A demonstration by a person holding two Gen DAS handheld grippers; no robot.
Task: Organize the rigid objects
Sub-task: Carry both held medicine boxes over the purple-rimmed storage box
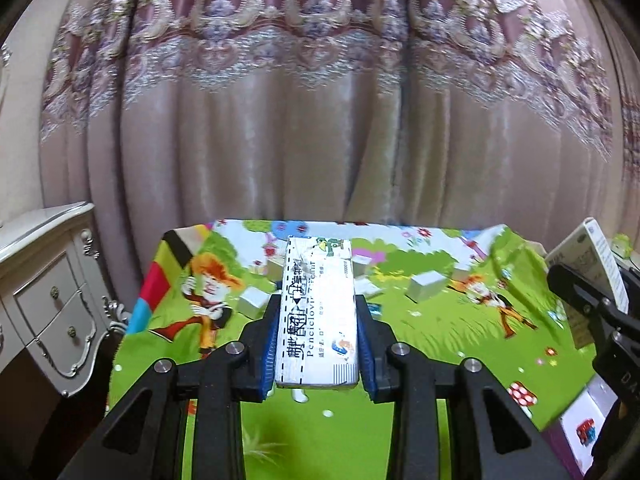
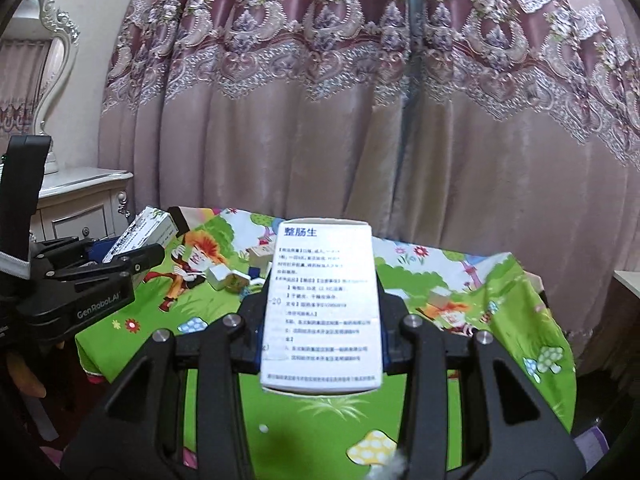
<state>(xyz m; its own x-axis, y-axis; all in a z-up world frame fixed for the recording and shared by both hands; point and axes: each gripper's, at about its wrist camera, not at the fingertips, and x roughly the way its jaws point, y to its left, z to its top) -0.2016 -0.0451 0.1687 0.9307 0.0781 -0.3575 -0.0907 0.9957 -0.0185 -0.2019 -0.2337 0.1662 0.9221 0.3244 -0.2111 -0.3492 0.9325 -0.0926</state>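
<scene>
Penciclovir cream box [image 1: 316, 312], a slim white carton with a dashed printed edge, sits clamped lengthwise between the blue ribbed pads of the left gripper [image 1: 318, 308], raised above the table [image 1: 440, 320] and pointing slightly downward. Right gripper [image 2: 320, 304] pinches a broader white medicine box [image 2: 322, 308] with blue print, likewise held off the surface. Glossy cartoon-print tablecloth [image 2: 500, 300] below carries several small pale blocks [image 1: 426, 284]. Pleated pink velvet curtain [image 1: 300, 140] with lace trim behind.
</scene>
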